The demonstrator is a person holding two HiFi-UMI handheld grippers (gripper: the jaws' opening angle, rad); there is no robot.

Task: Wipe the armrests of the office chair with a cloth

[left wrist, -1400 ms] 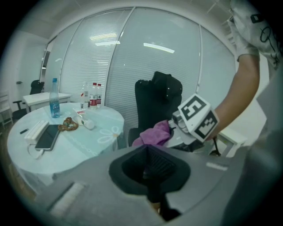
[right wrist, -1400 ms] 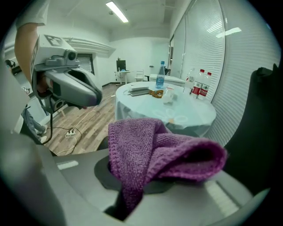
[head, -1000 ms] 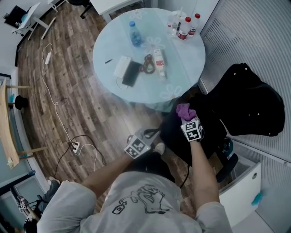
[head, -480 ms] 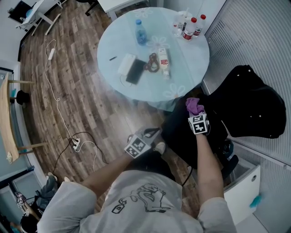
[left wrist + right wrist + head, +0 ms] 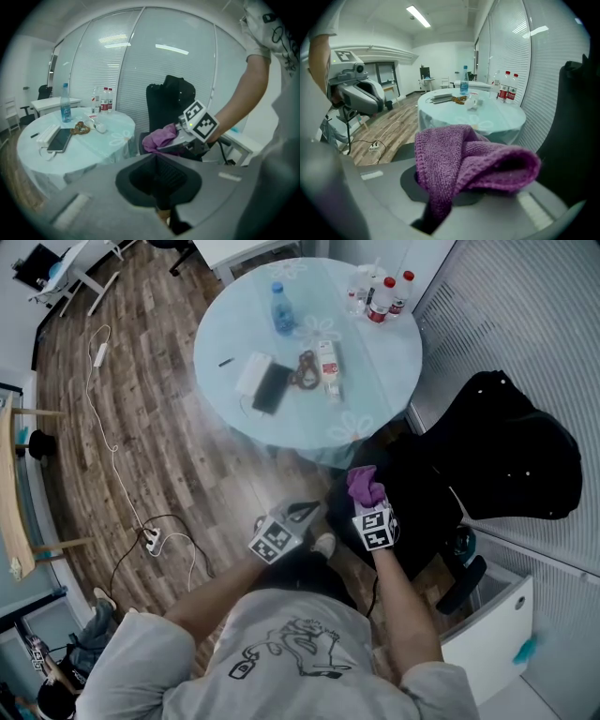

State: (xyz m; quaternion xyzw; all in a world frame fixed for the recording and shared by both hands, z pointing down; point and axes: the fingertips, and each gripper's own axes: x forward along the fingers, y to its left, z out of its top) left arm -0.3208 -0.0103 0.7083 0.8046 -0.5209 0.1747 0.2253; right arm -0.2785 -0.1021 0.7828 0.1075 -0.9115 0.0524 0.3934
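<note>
My right gripper (image 5: 367, 501) is shut on a bunched purple cloth (image 5: 362, 485), which hangs over the left front edge of the black office chair (image 5: 511, 456), over its dark seat and armrest area (image 5: 412, 512). In the right gripper view the cloth (image 5: 473, 161) fills the jaws and hides the tips. The left gripper view shows the cloth (image 5: 159, 139) and the right gripper (image 5: 180, 140) in front of the chair's backrest (image 5: 171, 93). My left gripper (image 5: 302, 512) hovers just left of the chair over the floor, shut and holding nothing.
A round glass table (image 5: 375, 362) stands right behind the chair, carrying bottles (image 5: 382, 289), a phone (image 5: 270, 388) and small items. A power strip with cables (image 5: 153, 540) lies on the wood floor at left. A white cabinet (image 5: 492, 624) is at lower right, beside the slatted wall.
The right gripper with the cloth first moved away to the right, then swept back left and nearer to me along the chair. The left gripper has barely shifted.
</note>
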